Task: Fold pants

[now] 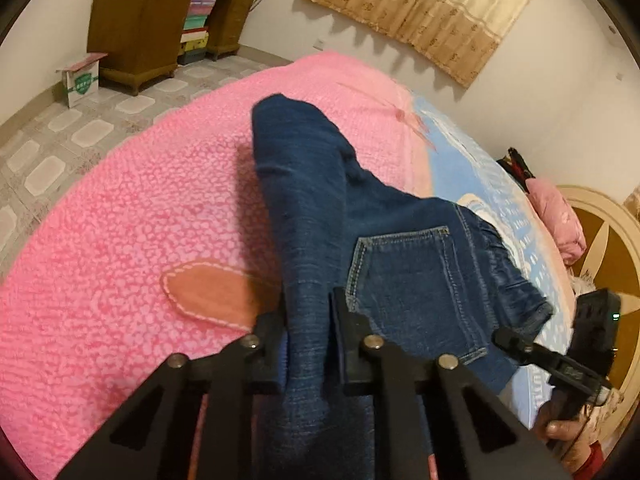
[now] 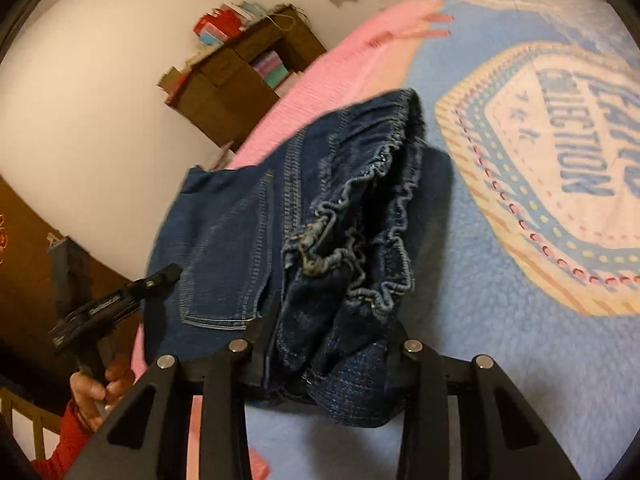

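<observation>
Dark blue jeans (image 1: 320, 200) hang lifted over a bed, held by both grippers. My left gripper (image 1: 308, 328) is shut on a bunched leg section of the jeans, with the back pocket (image 1: 408, 280) just to its right. My right gripper (image 2: 332, 344) is shut on the gathered elastic waistband (image 2: 360, 240) of the jeans (image 2: 240, 240). The right gripper also shows in the left wrist view (image 1: 532, 348) at the right, at the jeans' edge. The left gripper shows in the right wrist view (image 2: 116, 300) at the left.
The bed has a pink blanket (image 1: 140, 220) on the left and a blue blanket (image 2: 500, 360) with a printed badge on the right. A brown wooden desk (image 1: 148, 28) and a white box (image 1: 80, 80) stand on the tiled floor. A pink pillow (image 1: 560, 220) lies by the headboard.
</observation>
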